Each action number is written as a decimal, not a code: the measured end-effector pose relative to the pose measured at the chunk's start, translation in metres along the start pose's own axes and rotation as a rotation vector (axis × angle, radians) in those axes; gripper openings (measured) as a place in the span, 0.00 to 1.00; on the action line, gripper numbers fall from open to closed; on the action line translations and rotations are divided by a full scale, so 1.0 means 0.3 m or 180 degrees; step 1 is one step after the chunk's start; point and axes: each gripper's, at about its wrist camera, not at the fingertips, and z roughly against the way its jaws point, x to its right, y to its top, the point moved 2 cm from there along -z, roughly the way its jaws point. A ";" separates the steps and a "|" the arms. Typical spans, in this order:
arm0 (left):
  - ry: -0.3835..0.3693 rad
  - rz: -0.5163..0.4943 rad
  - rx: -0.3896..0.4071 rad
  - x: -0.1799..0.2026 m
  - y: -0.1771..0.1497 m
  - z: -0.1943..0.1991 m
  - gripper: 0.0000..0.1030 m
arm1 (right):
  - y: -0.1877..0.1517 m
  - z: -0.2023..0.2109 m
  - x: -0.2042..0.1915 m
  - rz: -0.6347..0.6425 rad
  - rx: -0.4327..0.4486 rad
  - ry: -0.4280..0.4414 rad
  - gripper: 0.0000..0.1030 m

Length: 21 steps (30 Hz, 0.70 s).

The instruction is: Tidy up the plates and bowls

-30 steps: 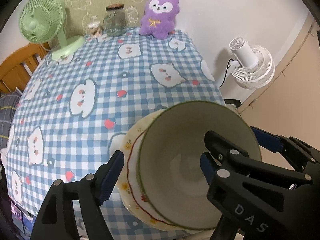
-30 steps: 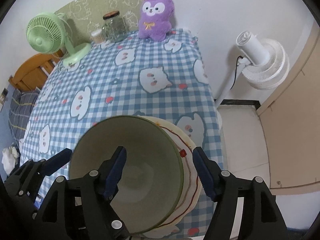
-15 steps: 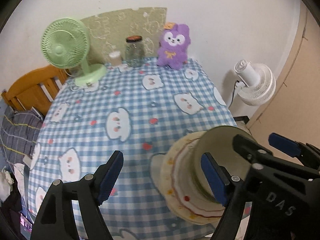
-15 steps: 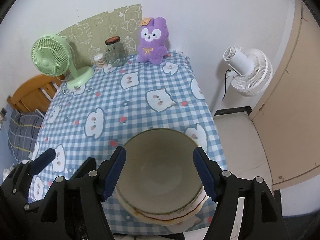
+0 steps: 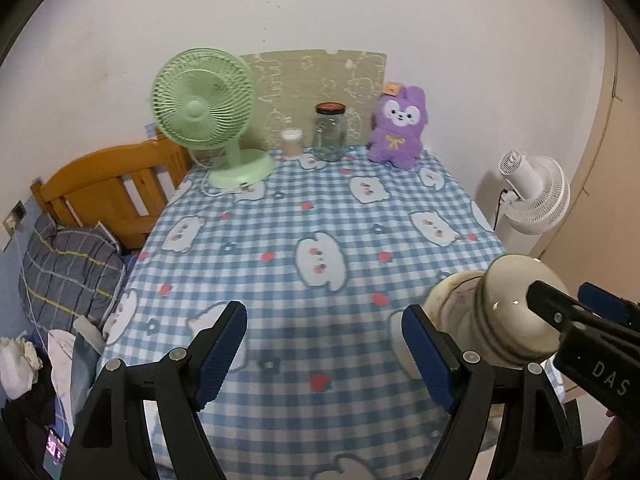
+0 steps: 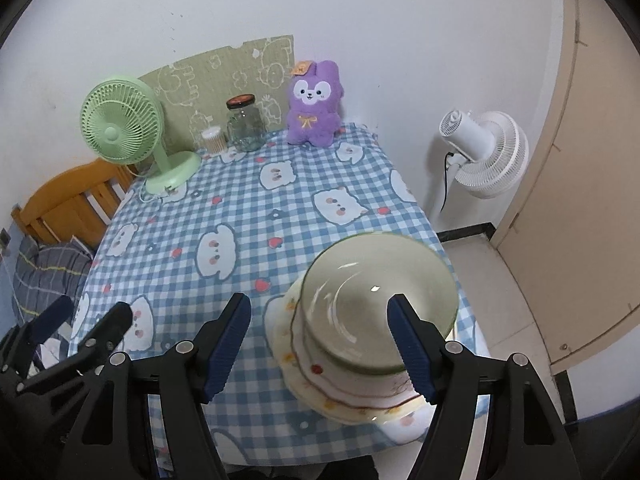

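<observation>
A green-rimmed bowl [image 6: 378, 300] sits nested in a stack of flower-patterned bowls and a plate [image 6: 352, 394] at the near right corner of the blue checked table [image 6: 248, 224]. The stack also shows in the left wrist view [image 5: 500, 320]. My right gripper [image 6: 320, 344] is open and raised above the table, its right finger overlapping the stack in the image without gripping it. My left gripper [image 5: 324, 356] is open and empty, to the left of the stack. The right gripper's fingers [image 5: 560, 312] show at the right of the left wrist view.
At the table's far edge stand a green fan [image 5: 204, 112], a small container [image 5: 291, 144], a glass jar [image 5: 330, 132] and a purple plush toy [image 5: 398, 128]. A white floor fan [image 6: 484, 152] stands right of the table. A wooden bed frame [image 5: 108, 188] lies left.
Both grippers have pulled back and up, away from the bowl stack. The stack stays on the table corner and looks smaller now.
</observation>
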 end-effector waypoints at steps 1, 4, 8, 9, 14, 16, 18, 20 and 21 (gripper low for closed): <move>-0.0002 -0.0016 0.0028 -0.023 -0.011 0.008 0.79 | -0.015 0.003 -0.011 -0.0017 0.0007 -0.0008 0.72; 0.0010 -0.0088 0.0091 -0.068 -0.041 0.025 0.79 | -0.060 0.011 -0.047 -0.0039 0.0029 -0.0033 0.72; 0.0027 -0.0154 0.0133 -0.126 -0.085 0.035 0.79 | -0.114 0.020 -0.092 -0.0016 0.0062 -0.0079 0.72; 0.0043 -0.0151 0.0131 -0.142 -0.097 0.036 0.79 | -0.130 0.026 -0.102 -0.0004 0.0079 -0.0074 0.72; 0.0096 -0.0092 0.0193 -0.196 -0.147 0.047 0.81 | -0.178 0.030 -0.124 0.0037 0.0124 -0.0089 0.72; 0.0132 -0.0082 0.0215 -0.207 -0.171 0.049 0.82 | -0.203 0.024 -0.130 0.0046 0.0119 -0.0080 0.72; 0.0140 -0.0048 0.0217 -0.215 -0.192 0.049 0.83 | -0.223 0.020 -0.137 0.0072 0.0142 -0.0065 0.72; 0.0149 -0.0013 0.0224 -0.219 -0.217 0.051 0.84 | -0.241 0.016 -0.140 0.0083 0.0158 -0.0062 0.72; 0.0157 -0.0004 0.0234 -0.218 -0.229 0.052 0.85 | -0.251 0.014 -0.140 0.0083 0.0164 -0.0054 0.72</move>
